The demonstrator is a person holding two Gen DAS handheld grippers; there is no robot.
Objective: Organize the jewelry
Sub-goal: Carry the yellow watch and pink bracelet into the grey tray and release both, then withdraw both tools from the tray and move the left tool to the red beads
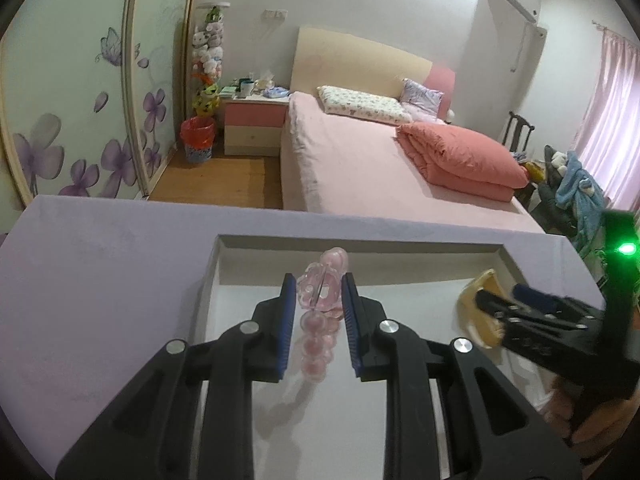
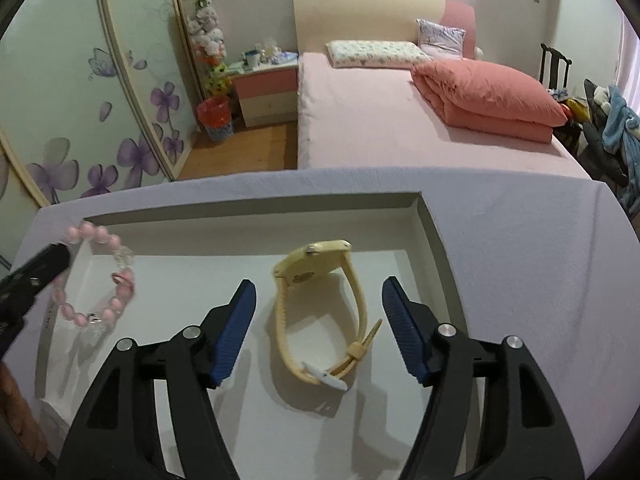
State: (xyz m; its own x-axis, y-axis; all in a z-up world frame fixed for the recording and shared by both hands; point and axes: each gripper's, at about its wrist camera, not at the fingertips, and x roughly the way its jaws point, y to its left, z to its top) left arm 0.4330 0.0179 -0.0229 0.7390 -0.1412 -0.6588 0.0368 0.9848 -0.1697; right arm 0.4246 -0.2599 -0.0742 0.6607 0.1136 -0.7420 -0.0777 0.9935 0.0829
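A pink bead bracelet (image 1: pixel 314 326) with a clear flower charm hangs between the blue pads of my left gripper (image 1: pixel 318 280), which is shut on it above the shallow white tray (image 1: pixel 360 242). In the right wrist view the same bracelet (image 2: pixel 116 300) dangles at the tray's left side from the left gripper (image 2: pixel 60 258). A pale yellow wristwatch (image 2: pixel 320 304) rests on its side on the tray (image 2: pixel 280 220) floor. My right gripper (image 2: pixel 318 300) stands open around it, and both pads are clear of the strap. The left wrist view shows the watch (image 1: pixel 476 304) at the right gripper (image 1: pixel 506 298).
The tray sits on a table under a lavender cloth (image 1: pixel 100 280). Beyond the far edge are a pink bed (image 2: pixel 400 120), floral wardrobe doors (image 2: pixel 80 100), a nightstand (image 2: pixel 268 92) and a red bin (image 2: pixel 216 116). A hand (image 1: pixel 592 420) holds the right gripper.
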